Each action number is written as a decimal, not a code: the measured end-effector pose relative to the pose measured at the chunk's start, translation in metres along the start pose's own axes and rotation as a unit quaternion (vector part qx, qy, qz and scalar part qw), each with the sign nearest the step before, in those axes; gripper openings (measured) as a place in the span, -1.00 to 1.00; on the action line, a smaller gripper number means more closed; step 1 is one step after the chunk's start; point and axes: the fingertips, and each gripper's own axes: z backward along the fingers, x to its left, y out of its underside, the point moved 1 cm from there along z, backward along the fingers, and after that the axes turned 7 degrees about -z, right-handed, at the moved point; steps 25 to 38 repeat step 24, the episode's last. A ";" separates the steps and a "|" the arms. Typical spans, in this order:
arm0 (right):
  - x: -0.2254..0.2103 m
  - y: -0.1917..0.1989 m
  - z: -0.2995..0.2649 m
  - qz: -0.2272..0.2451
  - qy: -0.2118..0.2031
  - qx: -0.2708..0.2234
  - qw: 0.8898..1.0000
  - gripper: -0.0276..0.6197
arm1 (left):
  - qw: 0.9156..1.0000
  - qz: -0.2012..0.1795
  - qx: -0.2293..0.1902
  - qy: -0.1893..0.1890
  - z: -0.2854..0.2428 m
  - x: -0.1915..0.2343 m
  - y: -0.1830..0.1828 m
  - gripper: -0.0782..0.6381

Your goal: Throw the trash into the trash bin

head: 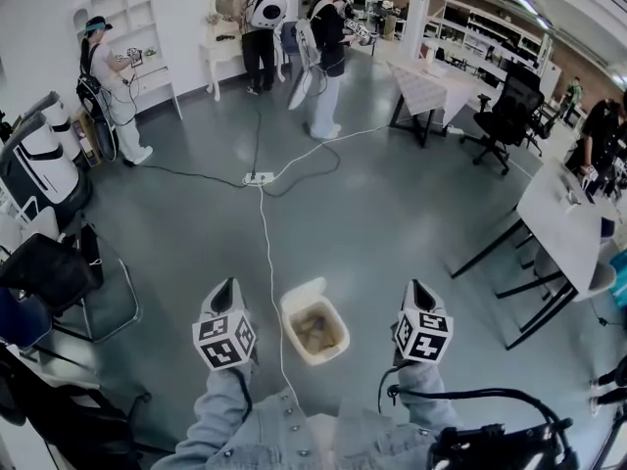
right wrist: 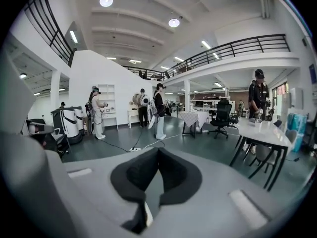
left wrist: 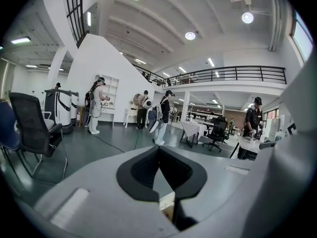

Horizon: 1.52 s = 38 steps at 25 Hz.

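On the grey floor between my two grippers stands a cream trash bin (head: 313, 329) with its lid open; crumpled brownish trash lies inside it. My left gripper (head: 228, 288) is held above the floor just left of the bin, shut and empty. My right gripper (head: 418, 288) hovers just right of the bin, also shut with nothing in it. In the left gripper view the black pads (left wrist: 143, 175) meet at the tip of my left gripper (left wrist: 158, 150), and a sliver of the bin (left wrist: 168, 202) shows below them. In the right gripper view my right gripper (right wrist: 157, 152) has its jaws closed together.
A white cable (head: 265, 253) runs from a power strip (head: 258, 177) past the bin. A black chair (head: 49, 272) stands at the left, a white table (head: 563, 225) at the right. Several people (head: 326, 52) stand at the far side, near an office chair (head: 507, 114).
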 end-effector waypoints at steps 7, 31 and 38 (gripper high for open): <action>0.003 0.009 0.000 -0.001 0.004 0.016 1.000 -0.91 | 1.000 -0.001 0.006 0.003 0.004 -0.003 0.005 -0.76; 0.007 0.022 -0.008 -0.002 -0.003 0.033 0.999 -0.91 | 1.000 -0.006 0.024 -0.011 0.014 0.003 0.022 -0.76; 0.007 0.022 -0.008 -0.002 -0.003 0.033 0.999 -0.91 | 1.000 -0.006 0.024 -0.011 0.014 0.003 0.022 -0.76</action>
